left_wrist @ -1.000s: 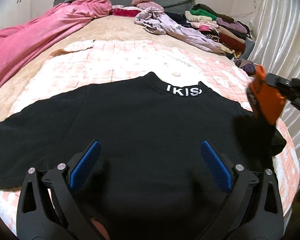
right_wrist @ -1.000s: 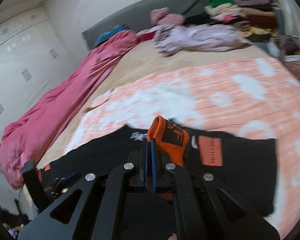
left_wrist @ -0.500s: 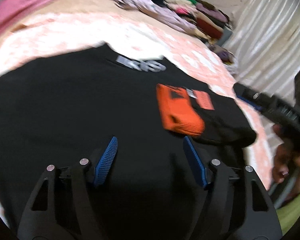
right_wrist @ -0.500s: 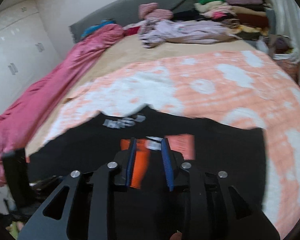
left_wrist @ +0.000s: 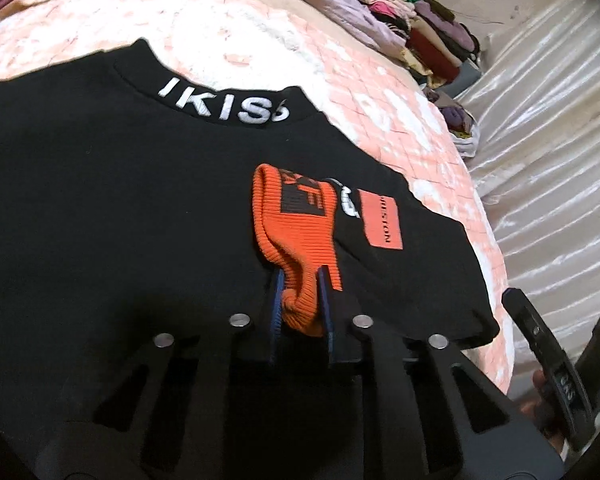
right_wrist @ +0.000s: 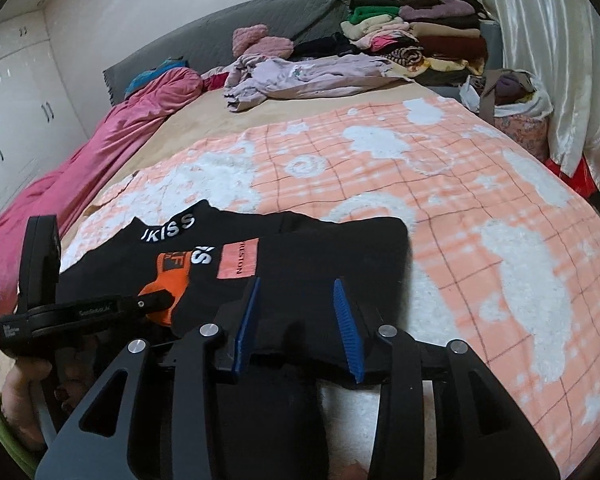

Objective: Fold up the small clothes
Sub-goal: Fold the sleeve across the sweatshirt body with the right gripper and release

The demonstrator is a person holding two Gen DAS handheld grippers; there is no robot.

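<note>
On the black top (left_wrist: 100, 200), left fingers (left_wrist: 278, 304) have just closed onto orange cuff (left_wrist: 296, 232).

1 black top (left_wrist: 100, 200), 2 grippers: left (left_wrist: 300, 304), right (right_wrist: 300, 324)

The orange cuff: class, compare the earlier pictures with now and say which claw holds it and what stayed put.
The orange cuff changed claws. The right claw, which had carried it over the black top, has just been opening and let go. The left claw has just been closing and now pinches it. The top, pink blanket and clothes pile stayed put.
</note>
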